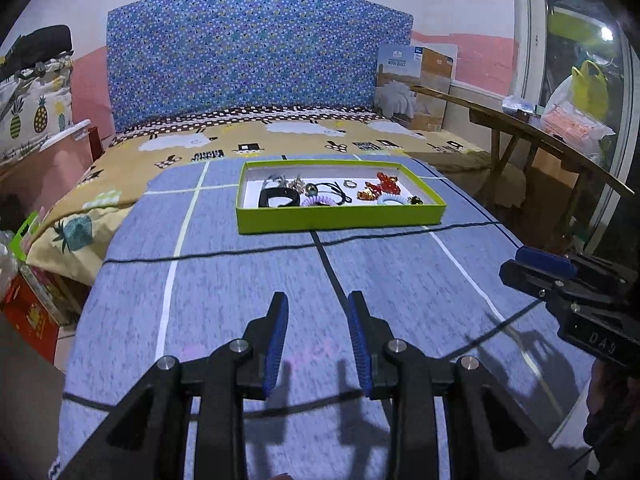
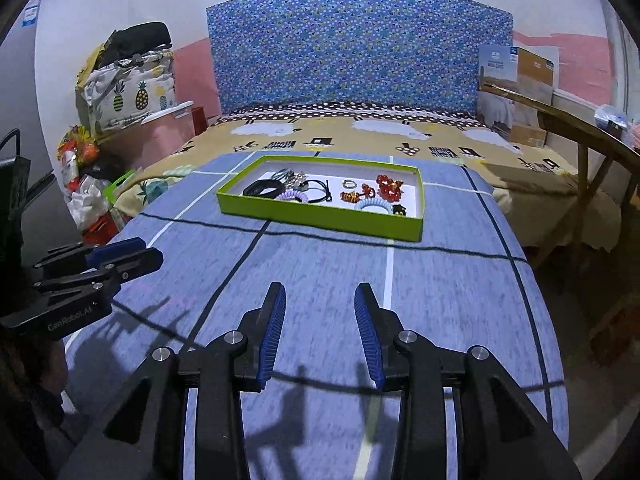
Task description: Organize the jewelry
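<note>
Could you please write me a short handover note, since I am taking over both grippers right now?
Left gripper: open, nothing between its fingers, over the blue blanket, short of the tray.
Right gripper: open and empty, beside the left one.
Things: the green tray sits further up the blanket. All the jewelry in view lies inside it: a black band, purple coil tie, blue coil tie, red beads, a small ring and other small pieces.
Done: no piece lies loose on the blanket.
Left: from these views I cannot tell what sorting within the tray remains.
</note>
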A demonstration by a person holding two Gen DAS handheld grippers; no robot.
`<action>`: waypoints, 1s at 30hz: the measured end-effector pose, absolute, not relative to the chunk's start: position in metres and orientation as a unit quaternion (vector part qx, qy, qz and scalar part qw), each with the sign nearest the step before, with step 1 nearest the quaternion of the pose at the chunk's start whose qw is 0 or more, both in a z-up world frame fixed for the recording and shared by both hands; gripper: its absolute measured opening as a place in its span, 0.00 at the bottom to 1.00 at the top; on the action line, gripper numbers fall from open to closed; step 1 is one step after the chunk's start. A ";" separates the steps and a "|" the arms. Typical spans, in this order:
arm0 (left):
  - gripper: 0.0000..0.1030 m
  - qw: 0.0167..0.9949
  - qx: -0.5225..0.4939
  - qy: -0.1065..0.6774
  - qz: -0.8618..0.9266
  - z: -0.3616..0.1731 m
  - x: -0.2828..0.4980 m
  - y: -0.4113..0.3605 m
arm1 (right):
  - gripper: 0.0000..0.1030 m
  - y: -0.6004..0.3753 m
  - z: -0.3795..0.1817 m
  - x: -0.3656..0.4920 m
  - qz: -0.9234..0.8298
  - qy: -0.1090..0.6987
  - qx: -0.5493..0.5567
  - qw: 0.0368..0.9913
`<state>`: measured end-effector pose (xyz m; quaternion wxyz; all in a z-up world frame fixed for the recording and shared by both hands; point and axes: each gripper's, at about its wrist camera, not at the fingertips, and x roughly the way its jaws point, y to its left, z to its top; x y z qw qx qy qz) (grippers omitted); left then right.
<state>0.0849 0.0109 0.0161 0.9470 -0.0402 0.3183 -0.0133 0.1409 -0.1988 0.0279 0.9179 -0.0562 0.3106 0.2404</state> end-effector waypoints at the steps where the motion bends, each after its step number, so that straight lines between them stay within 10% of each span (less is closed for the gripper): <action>1: 0.31 0.947 -0.040 0.319 -0.013 0.016 0.084 0.010 | 0.36 -0.199 0.027 0.138 0.238 0.311 -0.056 0.918; 30: 0.31 0.948 -0.036 0.316 -0.017 0.012 0.075 0.003 | 0.36 -0.199 0.025 0.123 0.234 0.310 -0.058 0.920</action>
